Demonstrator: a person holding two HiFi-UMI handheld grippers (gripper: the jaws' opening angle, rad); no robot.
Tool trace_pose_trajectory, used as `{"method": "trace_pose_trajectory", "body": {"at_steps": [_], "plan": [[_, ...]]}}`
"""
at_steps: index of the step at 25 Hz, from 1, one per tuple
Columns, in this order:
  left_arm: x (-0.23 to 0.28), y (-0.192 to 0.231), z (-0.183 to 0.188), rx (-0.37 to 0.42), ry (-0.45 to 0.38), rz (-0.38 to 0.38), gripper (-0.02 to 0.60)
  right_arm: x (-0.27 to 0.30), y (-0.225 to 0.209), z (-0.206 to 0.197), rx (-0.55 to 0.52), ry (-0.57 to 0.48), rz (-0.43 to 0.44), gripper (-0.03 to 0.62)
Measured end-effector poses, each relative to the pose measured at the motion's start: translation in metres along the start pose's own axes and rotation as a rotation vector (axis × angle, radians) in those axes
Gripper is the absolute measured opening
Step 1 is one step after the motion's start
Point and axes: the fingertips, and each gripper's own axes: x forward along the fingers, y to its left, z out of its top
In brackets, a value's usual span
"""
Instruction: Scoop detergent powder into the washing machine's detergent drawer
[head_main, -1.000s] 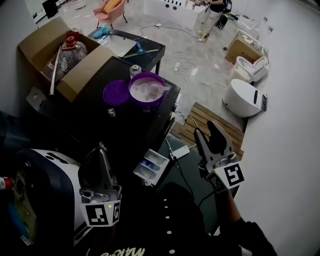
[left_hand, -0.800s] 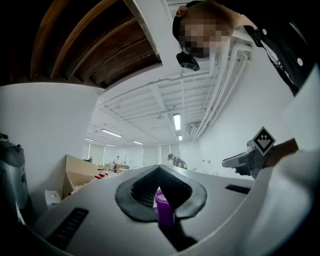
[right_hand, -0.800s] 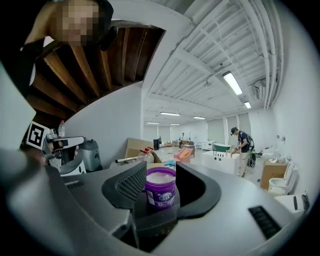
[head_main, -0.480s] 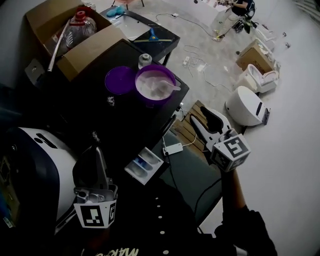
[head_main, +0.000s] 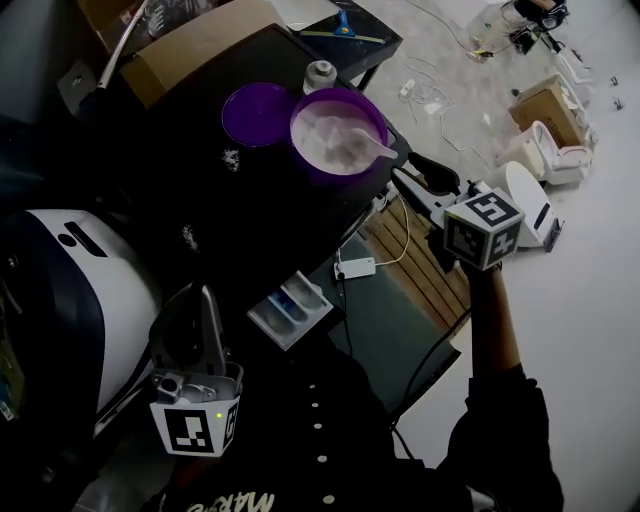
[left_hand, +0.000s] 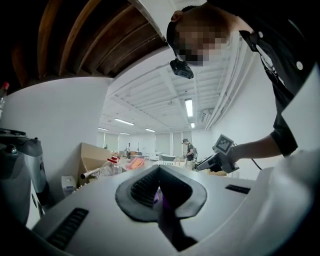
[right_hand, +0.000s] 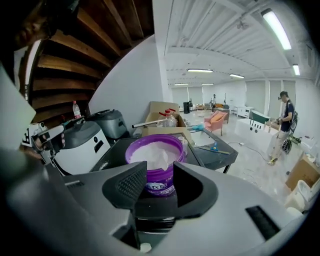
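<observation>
Right gripper: the fingers are released and stand apart, with nothing gripped. The purple detergent tub is framed in the gap but lies beyond the fingertips, clear of both pads. Left gripper: the fingers are clenched, the tips meet, and only a thin sliver shows between the pads; nothing is held. In the head view, the right gripper is positioned just off the right edge of the black table, aimed at the tub, which is uncapped and filled with white powder. A white scoop rests in the powder. The purple lid lies flat on the table, touching the left side of the tub. The detergent drawer stands open below the table's front edge, well apart from the tub. The left gripper is held low, between the drawer and the washing machine.
</observation>
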Motion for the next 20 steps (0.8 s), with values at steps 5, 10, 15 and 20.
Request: {"method": "trace_pose_trajectory", "body": {"at_steps": [5, 10, 15, 20], "plan": [[0.007, -0.004, -0.016, -0.011, 0.041, 0.009, 0.015, 0.023, -0.008, -0.005, 0.072, 0.068, 0.093, 0.175], [0.01, -0.006, -0.026, -0.022, 0.066, 0.022, 0.015, 0.032, -0.009, -0.006, 0.126, 0.094, 0.153, 0.157], [0.012, -0.006, -0.03, -0.026, 0.078, 0.032, 0.015, 0.038, -0.007, -0.006, 0.168, 0.111, 0.199, 0.143], [0.013, -0.006, -0.034, -0.031, 0.087, 0.037, 0.015, 0.038, -0.003, -0.007, 0.14, 0.135, 0.237, 0.034]]}}
